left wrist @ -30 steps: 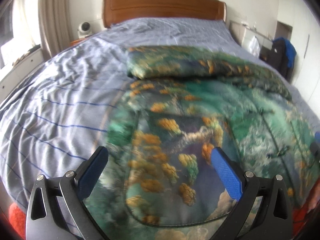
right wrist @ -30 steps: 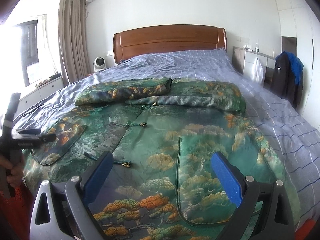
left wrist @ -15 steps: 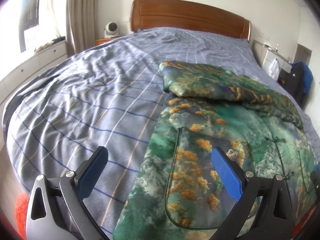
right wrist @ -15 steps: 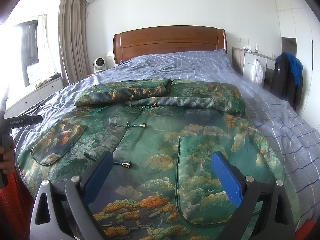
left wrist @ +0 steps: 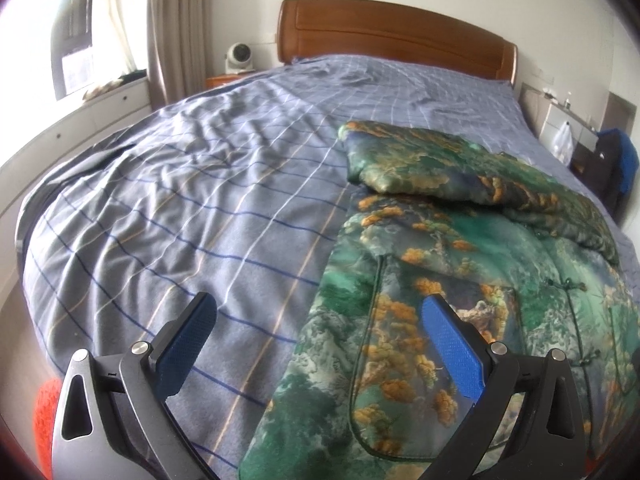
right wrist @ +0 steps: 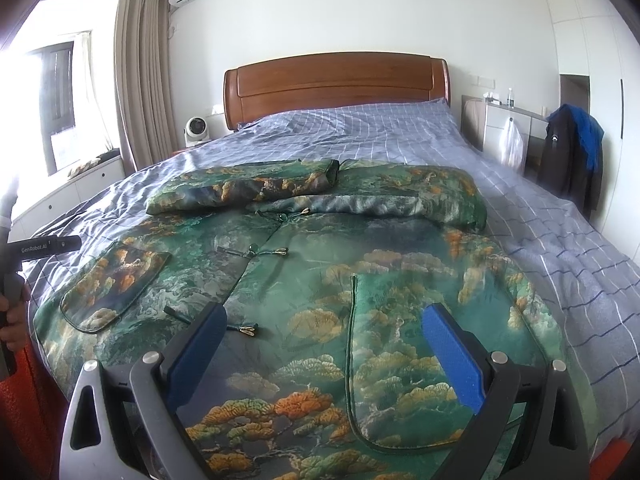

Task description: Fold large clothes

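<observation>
Right wrist view puts your right gripper [right wrist: 320, 340] over the foot edge of the bed [right wrist: 540, 216], blue pads spread wide with nothing between them. Below it the green brocade jacket [right wrist: 360, 272] lies front-up across the checked bedcover, hem at the foot edge, collar toward the wooden headboard [right wrist: 336, 84]. Both sleeves are folded in across the chest, the left one [right wrist: 240, 192] lying on top. A patch pocket [right wrist: 116, 284] sits near the jacket's left side, and the knot fastenings [right wrist: 268, 252] run down the front.

In the left wrist view, your left gripper [left wrist: 320, 340] is also spread and holding nothing. It hovers at the jacket's [left wrist: 460, 300] left edge: the right pad [left wrist: 452, 348] over the pocket, the left pad [left wrist: 184, 344] over bare bedcover [left wrist: 180, 200]. You can see your left hand [right wrist: 14, 316] on its handle at the far left of the right wrist view.
</observation>
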A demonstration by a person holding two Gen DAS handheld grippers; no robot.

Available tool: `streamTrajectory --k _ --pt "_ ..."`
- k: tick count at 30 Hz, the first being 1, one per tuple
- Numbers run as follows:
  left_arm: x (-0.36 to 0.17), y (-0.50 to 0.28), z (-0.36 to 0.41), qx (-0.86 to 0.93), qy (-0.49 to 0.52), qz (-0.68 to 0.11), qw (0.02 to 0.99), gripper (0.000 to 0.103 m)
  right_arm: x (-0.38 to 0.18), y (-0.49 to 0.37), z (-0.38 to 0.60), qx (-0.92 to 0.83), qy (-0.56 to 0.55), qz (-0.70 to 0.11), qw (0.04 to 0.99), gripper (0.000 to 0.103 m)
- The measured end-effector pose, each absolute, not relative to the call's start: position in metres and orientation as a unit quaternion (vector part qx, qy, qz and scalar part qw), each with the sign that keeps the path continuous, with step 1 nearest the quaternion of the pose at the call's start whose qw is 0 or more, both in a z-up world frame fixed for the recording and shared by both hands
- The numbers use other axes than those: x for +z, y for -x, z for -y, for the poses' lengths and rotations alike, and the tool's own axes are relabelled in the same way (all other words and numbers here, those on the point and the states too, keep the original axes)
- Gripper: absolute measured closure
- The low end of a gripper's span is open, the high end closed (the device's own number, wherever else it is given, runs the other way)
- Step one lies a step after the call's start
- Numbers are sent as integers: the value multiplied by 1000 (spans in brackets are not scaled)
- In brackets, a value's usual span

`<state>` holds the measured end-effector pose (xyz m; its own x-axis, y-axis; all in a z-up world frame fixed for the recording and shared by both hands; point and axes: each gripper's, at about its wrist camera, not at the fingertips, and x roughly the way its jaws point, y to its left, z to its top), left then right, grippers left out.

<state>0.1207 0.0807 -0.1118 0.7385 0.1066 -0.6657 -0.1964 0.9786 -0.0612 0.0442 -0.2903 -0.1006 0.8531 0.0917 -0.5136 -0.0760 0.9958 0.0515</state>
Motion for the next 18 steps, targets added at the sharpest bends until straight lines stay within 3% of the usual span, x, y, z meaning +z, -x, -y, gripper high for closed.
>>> streamTrajectory --k 18 --pt "-112 -119 -90 113 70 -346 929 1 -101 -45 290 43 -15 -269 962 5"
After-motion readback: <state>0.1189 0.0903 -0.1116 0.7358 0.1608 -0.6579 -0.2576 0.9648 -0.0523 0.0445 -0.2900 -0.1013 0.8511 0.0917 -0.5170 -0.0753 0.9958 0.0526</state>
